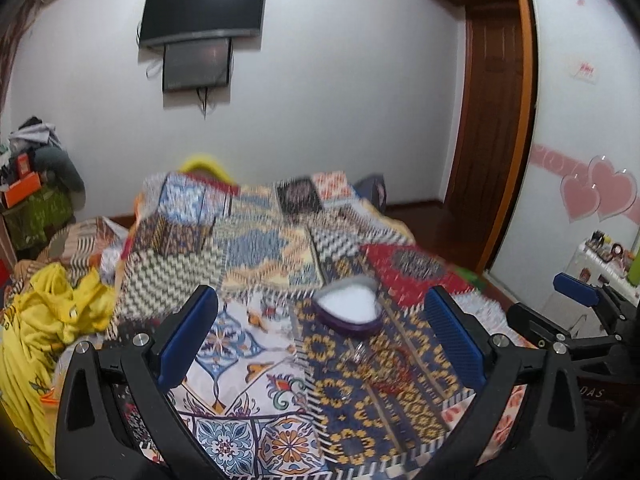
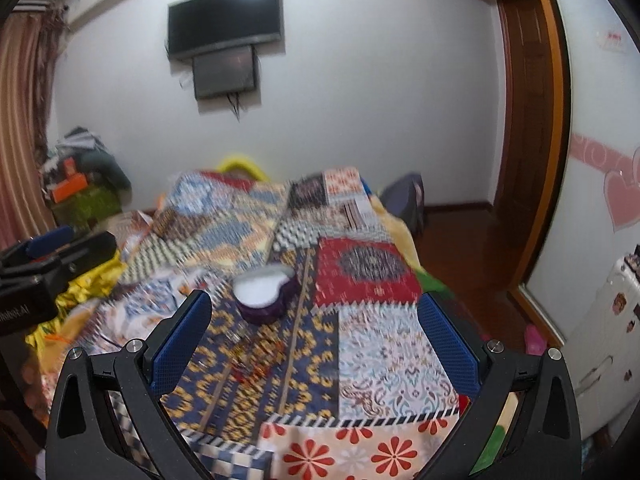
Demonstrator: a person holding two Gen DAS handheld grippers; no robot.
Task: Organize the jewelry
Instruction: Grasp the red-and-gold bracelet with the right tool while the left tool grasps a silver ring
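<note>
Two grippers are hovering above a bed, and both are standing wide open with nothing between their blue pads. The left gripper (image 1: 320, 336) is looking down on the patchwork bedspread (image 1: 248, 360), and the right gripper (image 2: 316, 344) is waiting just beside it, at about the same height.

Nearest to the fingers, a small heap of jewelry (image 1: 380, 364) is lying on the dark blue and yellow patch of the cover. In the right wrist view the same heap (image 2: 252, 356) is showing as thin red and gold pieces with something clear beside them. The pictures are blurred, so I cannot tell if these are chains, rings or earrings.

Just behind the heap, a purple heart-shaped box (image 1: 347, 312) is sitting open, and its inside is looking white and empty. It is close to the jewelry but not touching it.

I judge that the step in hand is the first pick, since nothing is in the box yet. To do it well, one gripper should be coming down slowly over a single piece, not over the whole tangle, and closing low against the soft cloth without catching the fabric. The other gripper could be steadying the light box, which may slide or tip on the bedding.

Farther away, a yellow garment (image 1: 52, 312) is lying at the left, and a television (image 1: 202, 8) is hanging on the wall.
</note>
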